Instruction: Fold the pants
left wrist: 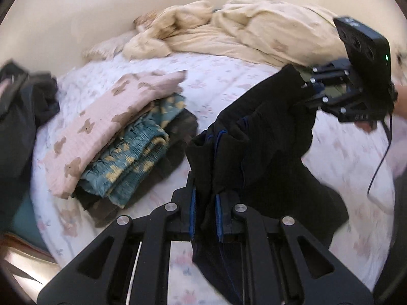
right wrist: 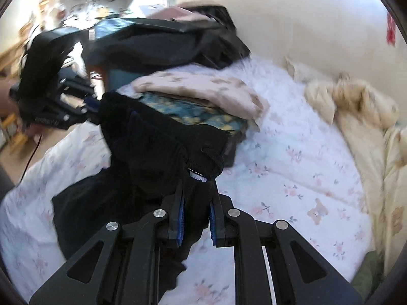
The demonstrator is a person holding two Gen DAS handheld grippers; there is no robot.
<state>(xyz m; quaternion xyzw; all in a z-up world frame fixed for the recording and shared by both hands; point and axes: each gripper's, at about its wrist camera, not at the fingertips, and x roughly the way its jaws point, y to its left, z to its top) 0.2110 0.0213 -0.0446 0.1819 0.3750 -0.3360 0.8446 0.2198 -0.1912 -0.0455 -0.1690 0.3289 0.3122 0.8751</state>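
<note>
The black pants [left wrist: 257, 142] hang bunched between my two grippers above the floral bed sheet [left wrist: 221, 81]. My left gripper [left wrist: 204, 198] is shut on one end of the pants; blue stitching shows by its pads. My right gripper [right wrist: 195, 203] is shut on the waistband end of the pants [right wrist: 157, 147], where a small label shows. In the left wrist view the right gripper [left wrist: 305, 89] is at the upper right, holding the cloth. In the right wrist view the left gripper [right wrist: 89, 106] is at the left, holding the other end.
A stack of folded clothes lies on the bed, pink bear-print [left wrist: 101, 124] on top, teal patterned [left wrist: 132, 157] under it. A crumpled cream duvet [left wrist: 254, 30] lies by the wall. A dark clothes pile [right wrist: 165, 40] sits beyond the stack. A cable [left wrist: 381, 157] hangs from the right gripper.
</note>
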